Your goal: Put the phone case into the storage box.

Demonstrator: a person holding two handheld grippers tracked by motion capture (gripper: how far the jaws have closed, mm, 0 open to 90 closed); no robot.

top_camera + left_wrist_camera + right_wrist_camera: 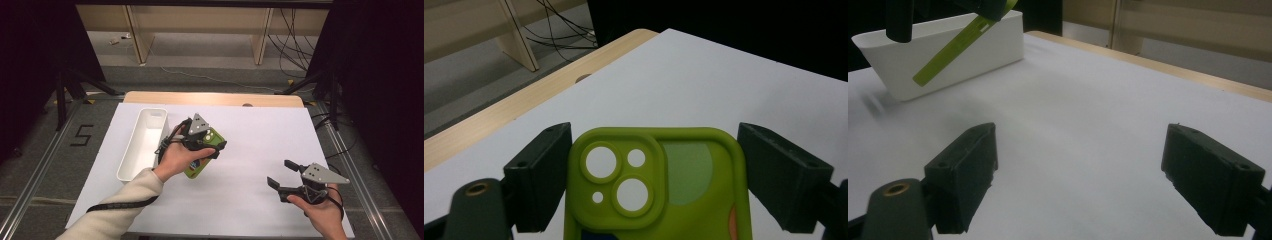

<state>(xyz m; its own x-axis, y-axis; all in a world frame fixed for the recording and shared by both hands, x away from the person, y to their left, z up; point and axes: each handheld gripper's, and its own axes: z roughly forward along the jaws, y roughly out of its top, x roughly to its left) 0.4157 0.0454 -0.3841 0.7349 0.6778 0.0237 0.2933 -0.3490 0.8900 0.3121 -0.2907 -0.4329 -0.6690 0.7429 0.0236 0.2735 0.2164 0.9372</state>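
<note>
Between left gripper [654, 185] jaws: green phone case [656, 185], clamped, camera cutouts visible. Right gripper view: case [955, 47] tilted, lifted beside white bin [948, 55]. Right gripper [282, 175] spread, empty.

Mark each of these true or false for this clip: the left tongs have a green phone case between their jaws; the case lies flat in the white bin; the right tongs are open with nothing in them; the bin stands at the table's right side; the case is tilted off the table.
1. The left tongs have the green phone case between their jaws. True.
2. The case lies flat in the white bin. False: it is outside the bin, in the left tongs.
3. The right tongs are open with nothing in them. True.
4. The bin stands at the table's right side. False: it stands at the left.
5. The case is tilted off the table. True, as the right gripper view shows.
</note>
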